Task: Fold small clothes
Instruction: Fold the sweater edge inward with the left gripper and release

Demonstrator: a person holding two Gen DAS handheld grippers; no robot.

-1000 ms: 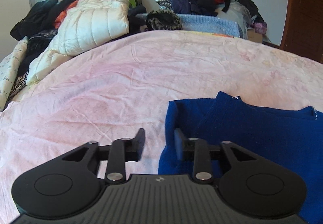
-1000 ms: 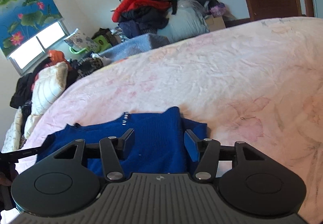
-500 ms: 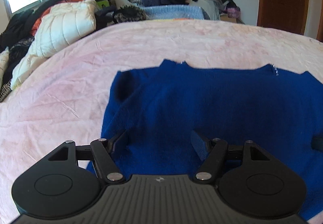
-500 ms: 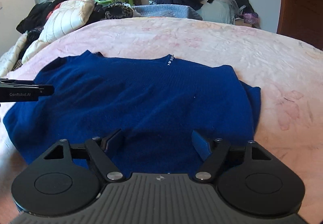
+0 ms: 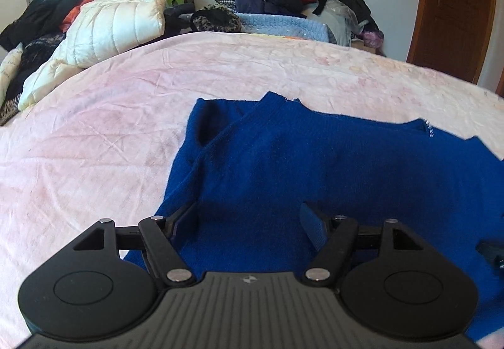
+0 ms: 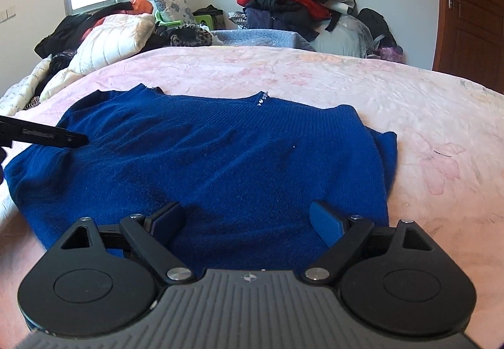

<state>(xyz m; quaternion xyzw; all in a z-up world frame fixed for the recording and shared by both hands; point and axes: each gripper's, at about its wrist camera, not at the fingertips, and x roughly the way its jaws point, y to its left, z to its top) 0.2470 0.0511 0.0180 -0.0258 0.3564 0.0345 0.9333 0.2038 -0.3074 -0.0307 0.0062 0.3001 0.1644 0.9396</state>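
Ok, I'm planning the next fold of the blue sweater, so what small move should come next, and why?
Probably lower both grippers and pinch the near hem. The blue sweater lies flat on the pink bedspread, and the left gripper and right gripper hang over its near edge, jaws opening, nothing pinched.

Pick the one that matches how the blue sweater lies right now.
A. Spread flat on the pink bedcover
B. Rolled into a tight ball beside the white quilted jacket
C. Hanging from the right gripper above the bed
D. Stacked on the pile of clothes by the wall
A: the blue sweater lies spread on the pink bedcover, with no gripper pads pressing on it.
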